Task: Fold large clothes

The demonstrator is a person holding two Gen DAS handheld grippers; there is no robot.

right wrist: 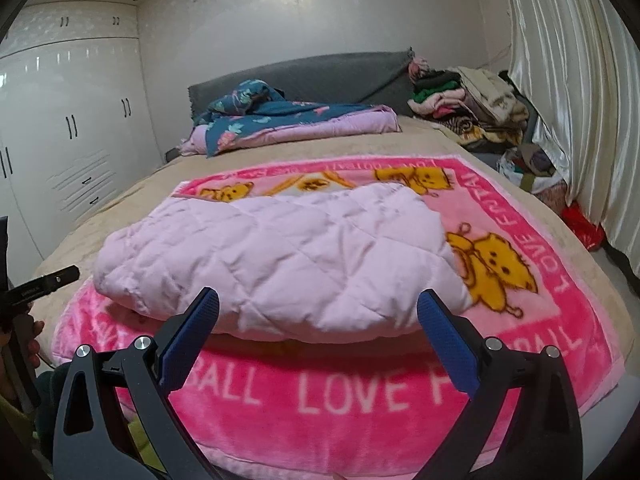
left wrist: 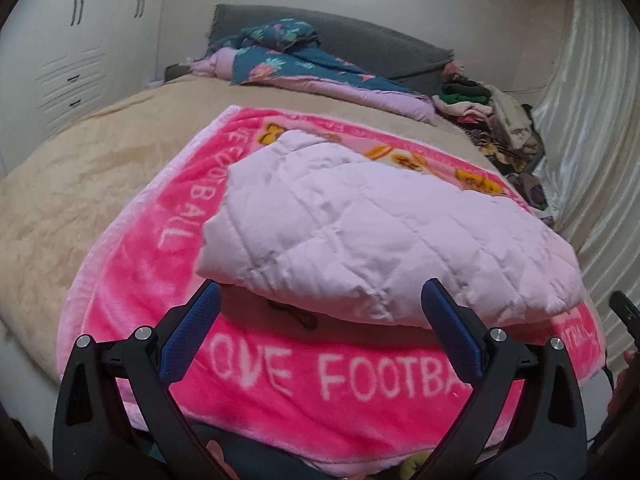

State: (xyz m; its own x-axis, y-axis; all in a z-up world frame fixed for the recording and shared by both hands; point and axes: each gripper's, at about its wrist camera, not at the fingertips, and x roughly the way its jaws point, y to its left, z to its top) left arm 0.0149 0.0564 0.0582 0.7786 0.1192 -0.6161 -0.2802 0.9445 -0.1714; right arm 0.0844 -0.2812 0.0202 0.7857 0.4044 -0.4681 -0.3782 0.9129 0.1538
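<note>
A pale pink quilted garment [left wrist: 360, 224] [right wrist: 280, 252] lies folded into a thick pad on a bright pink "LOVE FOOTBALL" blanket [left wrist: 280, 392] [right wrist: 360, 420] spread over the bed. My left gripper [left wrist: 320, 300] hangs open just short of the pad's near edge, its blue fingers [left wrist: 192, 332] wide apart with nothing between them. My right gripper [right wrist: 318, 304] is open too, above the blanket's near border and facing the pad's front edge, touching nothing. The tip of the right gripper [left wrist: 624, 312] shows at the left wrist view's right edge, and the left gripper's tip [right wrist: 44, 284] shows at the right wrist view's left edge.
A beige bedspread [left wrist: 88, 168] covers the bed. A teal floral quilt [right wrist: 280, 120] lies by the grey headboard [right wrist: 320, 72]. A heap of clothes [right wrist: 468, 100] sits in the far right corner beside a white curtain [right wrist: 568, 100]. White wardrobes [right wrist: 60, 128] stand on the left.
</note>
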